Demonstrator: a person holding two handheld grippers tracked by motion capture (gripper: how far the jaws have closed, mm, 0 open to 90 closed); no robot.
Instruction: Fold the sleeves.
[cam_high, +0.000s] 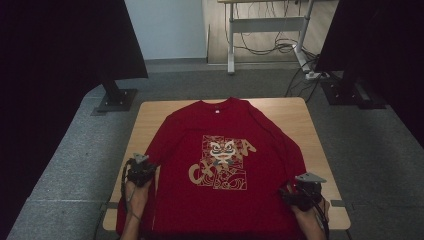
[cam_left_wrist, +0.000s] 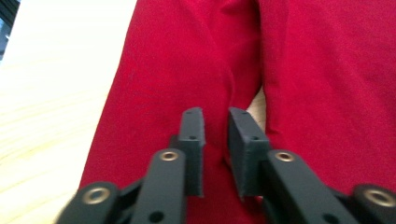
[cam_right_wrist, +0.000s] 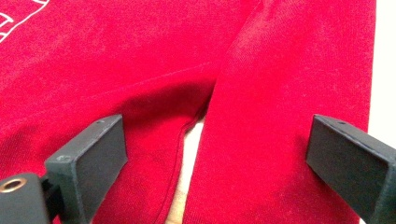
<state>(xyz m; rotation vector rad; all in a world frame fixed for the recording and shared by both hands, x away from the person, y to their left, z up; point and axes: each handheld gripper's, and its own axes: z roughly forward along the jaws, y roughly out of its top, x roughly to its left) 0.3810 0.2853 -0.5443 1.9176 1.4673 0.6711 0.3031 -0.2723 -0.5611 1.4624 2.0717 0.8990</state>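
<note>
On the wooden worktop (cam_high: 150, 112) a red long-sleeved shirt (cam_high: 225, 135) lies face up and spread flat, collar away from the person, the printed design (cam_high: 222, 165) upward and the hem hanging over the near edge. Both sleeves lie down along the body of the garment, a layout that suits a fold taken from the sides.

Left tool (cam_high: 141, 171) sits at the shirt's left side, over the sleeve. In the left gripper view the left tool (cam_left_wrist: 215, 140) has its jaws narrow, a small gap between them and no cloth pinched; they point at the seam where the left sleeve (cam_left_wrist: 163, 93) meets the body.

Right tool (cam_high: 301, 192) sits low at the shirt's right side. In the right gripper view the right tool (cam_right_wrist: 217, 154) stands wide, its jaws straddling the right sleeve (cam_right_wrist: 280, 116) and the slit of bare worktop beside it; nothing is gripped.

Judgement: both tools are positioned to take the sleeves or side edges; no grasp is made yet. Thin cloth lying flat may slip a shallow pinch.
</note>
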